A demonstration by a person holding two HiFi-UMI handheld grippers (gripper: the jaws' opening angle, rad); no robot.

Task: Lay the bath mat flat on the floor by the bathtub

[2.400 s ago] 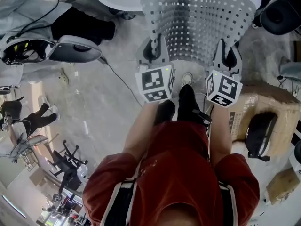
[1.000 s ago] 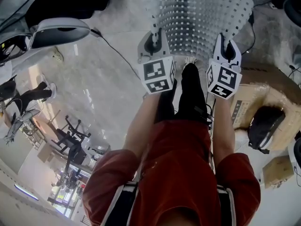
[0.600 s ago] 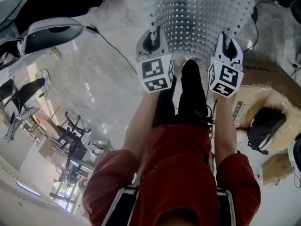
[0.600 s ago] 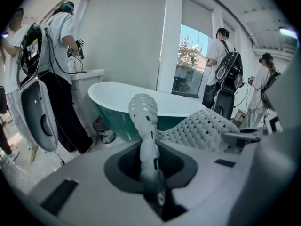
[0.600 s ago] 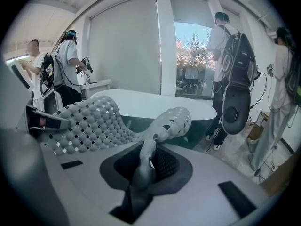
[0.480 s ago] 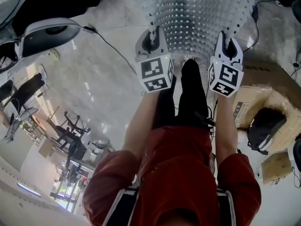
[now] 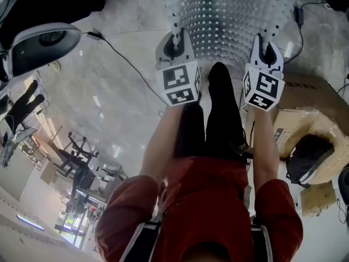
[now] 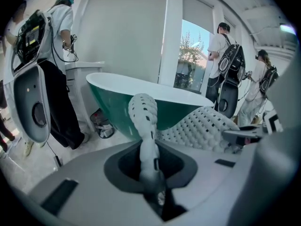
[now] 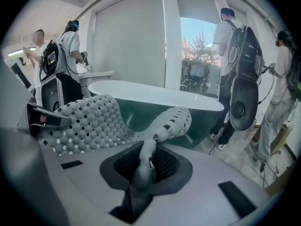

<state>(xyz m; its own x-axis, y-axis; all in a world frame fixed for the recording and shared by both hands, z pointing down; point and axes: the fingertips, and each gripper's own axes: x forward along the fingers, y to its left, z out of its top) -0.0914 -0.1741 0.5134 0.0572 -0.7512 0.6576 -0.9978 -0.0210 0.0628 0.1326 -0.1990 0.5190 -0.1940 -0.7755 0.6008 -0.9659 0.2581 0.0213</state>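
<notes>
A white perforated bath mat (image 7: 229,15) hangs stretched between my two grippers above the pale floor. My left gripper (image 7: 175,47) is shut on the mat's left corner (image 8: 146,126), and my right gripper (image 7: 266,51) is shut on its right corner (image 9: 155,135). A green bathtub with a white rim (image 8: 141,102) (image 9: 160,100) stands straight ahead of both grippers. In the head view the tub is out of frame and the person's black-trousered legs (image 7: 218,113) show below the mat.
A black cable (image 7: 117,53) crosses the floor at left, near a white and black device (image 7: 41,45). Cardboard boxes (image 7: 302,113) and a black bag (image 7: 305,160) lie at right. Several people with backpacks (image 9: 235,79) (image 8: 51,69) stand around the tub.
The mat and both grippers have moved forward over the floor with the person's step. The device at left has slid toward the frame's edge. Both grips hold unchanged.
</notes>
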